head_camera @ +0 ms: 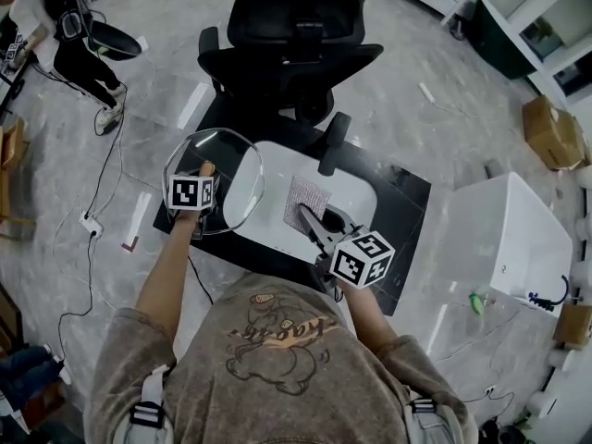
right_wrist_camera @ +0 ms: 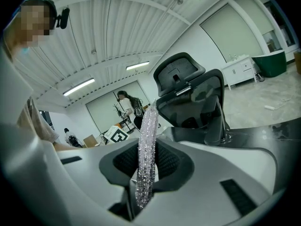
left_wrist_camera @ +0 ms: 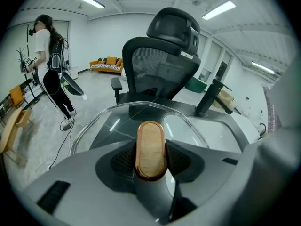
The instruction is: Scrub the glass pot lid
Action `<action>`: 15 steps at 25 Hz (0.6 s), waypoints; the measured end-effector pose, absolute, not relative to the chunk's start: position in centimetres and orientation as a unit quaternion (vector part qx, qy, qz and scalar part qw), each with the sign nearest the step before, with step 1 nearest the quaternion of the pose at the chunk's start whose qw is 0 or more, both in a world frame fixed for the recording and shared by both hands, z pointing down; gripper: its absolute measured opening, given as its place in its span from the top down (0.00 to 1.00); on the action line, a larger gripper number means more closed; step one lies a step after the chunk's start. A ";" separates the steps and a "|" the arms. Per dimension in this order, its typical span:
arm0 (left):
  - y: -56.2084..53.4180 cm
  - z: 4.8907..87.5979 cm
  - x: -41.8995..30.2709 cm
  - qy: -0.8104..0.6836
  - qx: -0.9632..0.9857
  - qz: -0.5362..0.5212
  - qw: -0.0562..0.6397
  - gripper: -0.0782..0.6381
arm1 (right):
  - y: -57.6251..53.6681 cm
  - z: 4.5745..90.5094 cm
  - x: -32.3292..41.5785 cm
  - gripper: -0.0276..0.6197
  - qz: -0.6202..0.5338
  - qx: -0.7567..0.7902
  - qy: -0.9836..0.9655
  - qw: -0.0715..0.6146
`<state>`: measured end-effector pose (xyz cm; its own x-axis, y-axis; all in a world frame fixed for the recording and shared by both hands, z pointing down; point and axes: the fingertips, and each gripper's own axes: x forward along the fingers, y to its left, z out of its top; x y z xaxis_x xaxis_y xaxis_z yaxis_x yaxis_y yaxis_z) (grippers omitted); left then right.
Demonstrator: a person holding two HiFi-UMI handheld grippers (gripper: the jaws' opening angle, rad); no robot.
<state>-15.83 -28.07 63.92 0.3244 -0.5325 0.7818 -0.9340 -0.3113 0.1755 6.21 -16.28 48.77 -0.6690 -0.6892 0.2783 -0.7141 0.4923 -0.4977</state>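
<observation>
- Glass pot lid (head_camera: 229, 158) hangs tilted over the left edge of the white worktop (head_camera: 356, 191), lifted clear of it, with part of its rim out past that edge.
- Its wooden knob (left_wrist_camera: 150, 149) sits squarely between the jaws of the left hand-held gripper (head_camera: 204, 178), and both pads are clamped against the knob's sides (the left gripper view shows this plainly).
- From that view the clear dome spreads out beyond the knob, and the black office chair (head_camera: 296, 44) at the worktop's far edge shows through it.
- The right hand-held gripper (head_camera: 308, 216) is closed on a glittery scrub pad (head_camera: 305, 195), which stands on edge between its jaws in the right gripper view.
- In the head view the pad hovers over the middle of the worktop, just to the right of the lid's rim, with a narrow gap between the two.
- Well off the worktop's far left corner, another person (head_camera: 69, 40) stands on the floor.
</observation>
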 end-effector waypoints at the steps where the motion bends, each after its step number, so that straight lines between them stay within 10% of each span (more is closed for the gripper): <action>1: -28.3 64.4 -15.8 -0.490 0.745 0.315 0.324 0.64 | -16.3 48.9 6.2 0.83 0.298 0.406 -0.863 0.023; 15: -29.8 67.1 -15.0 -0.494 0.732 0.338 0.325 0.64 | -16.0 50.1 6.3 0.83 0.310 0.414 -0.855 0.033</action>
<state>-15.04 -29.80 67.08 0.2829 -0.5045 0.8158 -0.9434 -0.3001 0.1415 6.34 -15.98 50.12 -0.6544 -0.6882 0.3133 -0.7289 0.4638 -0.5036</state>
